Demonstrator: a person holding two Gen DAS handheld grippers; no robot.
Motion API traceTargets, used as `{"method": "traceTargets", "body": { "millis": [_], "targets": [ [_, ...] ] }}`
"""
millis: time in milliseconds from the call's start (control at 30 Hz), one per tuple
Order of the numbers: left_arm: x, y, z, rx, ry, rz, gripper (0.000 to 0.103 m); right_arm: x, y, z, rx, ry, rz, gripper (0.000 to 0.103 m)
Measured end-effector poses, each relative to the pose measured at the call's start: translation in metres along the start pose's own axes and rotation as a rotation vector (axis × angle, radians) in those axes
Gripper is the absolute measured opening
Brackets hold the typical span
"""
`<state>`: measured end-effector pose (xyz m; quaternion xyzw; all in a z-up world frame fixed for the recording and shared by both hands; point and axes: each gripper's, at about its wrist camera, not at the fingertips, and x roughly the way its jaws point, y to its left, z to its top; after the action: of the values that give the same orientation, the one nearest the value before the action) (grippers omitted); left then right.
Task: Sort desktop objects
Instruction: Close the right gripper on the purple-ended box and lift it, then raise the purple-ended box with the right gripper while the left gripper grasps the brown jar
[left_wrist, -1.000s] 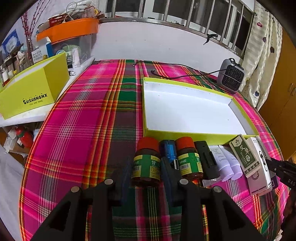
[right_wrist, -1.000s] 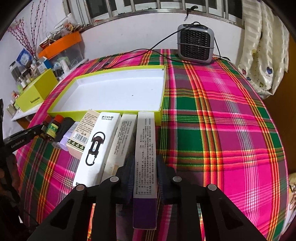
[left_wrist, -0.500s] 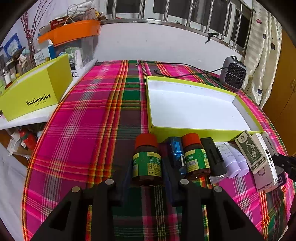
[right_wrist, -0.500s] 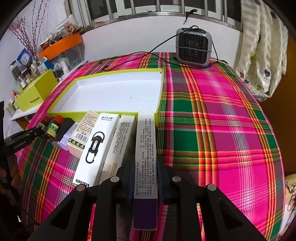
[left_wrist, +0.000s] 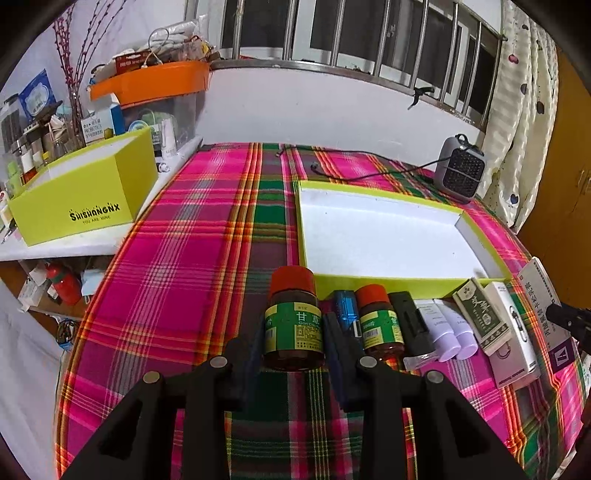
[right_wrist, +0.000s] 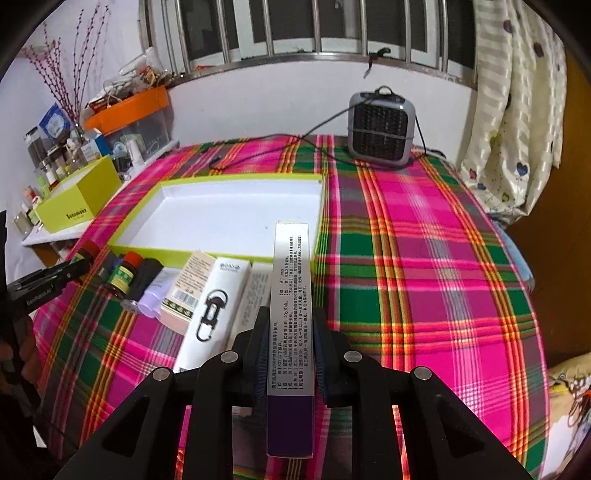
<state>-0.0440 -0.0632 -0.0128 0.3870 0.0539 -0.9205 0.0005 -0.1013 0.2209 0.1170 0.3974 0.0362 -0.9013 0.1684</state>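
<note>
The left hand-held gripper (left_wrist: 293, 341) is closed to the width of a brown bottle with a red cap and green label (left_wrist: 293, 325), its two fingers (left_wrist: 256, 339) pressing the bottle's sides. The bottle stands upright at the left end of a row of small things along the near wall of a shallow yellow-green tray (left_wrist: 388, 284). Whether its base rests on the plaid cloth of the desk (left_wrist: 177, 280) cannot be told, as the fingers hide it.

The right hand-held gripper (right_wrist: 290, 354) is closed narrowly on a long white and purple carton (right_wrist: 290, 314), gripped near its middle. The carton points away from the camera, its far end above the tray's near rim, its purple end sticking back between the gripper's arms.

Both grippers point forward and slightly down toward the tray, the left one at the left end of the row and the right one at the right end.

The tray has a white floor with nothing in it (right_wrist: 236, 218). In the row, from left to right, lie a blue item (left_wrist: 347, 312), a second smaller red-capped bottle (left_wrist: 378, 321), a black item (left_wrist: 412, 325), two pale lilac tubes (left_wrist: 448, 332), a dark green box (left_wrist: 482, 317) and a white carabiner box (right_wrist: 214, 314). A small grey heater (right_wrist: 380, 125) stands at the far right of the desk, its cord trailing left. A yellow-green box (left_wrist: 85, 195) sits on a shelf to the left.
</note>
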Motion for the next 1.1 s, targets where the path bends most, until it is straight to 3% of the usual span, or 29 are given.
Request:
{"method": "traceTargets", "body": {
  "millis": [500, 800, 1100],
  "targets": [
    [-0.018, -0.007, 0.019, 0.005, -0.085, -0.024, 0.032, -0.001, 0.04, 0.035, -0.084, -0.071, 0.062, 0.022],
    [-0.016, -0.013, 0.036, 0.009, -0.131, -0.054, 0.032, 0.019, 0.078, 0.064, -0.123, -0.094, 0.134, 0.022],
    [-0.005, -0.005, 0.049, -0.017, -0.162, -0.059, 0.032, 0.056, 0.11, 0.091, -0.102, -0.059, 0.199, 0.022]
  ]
}}
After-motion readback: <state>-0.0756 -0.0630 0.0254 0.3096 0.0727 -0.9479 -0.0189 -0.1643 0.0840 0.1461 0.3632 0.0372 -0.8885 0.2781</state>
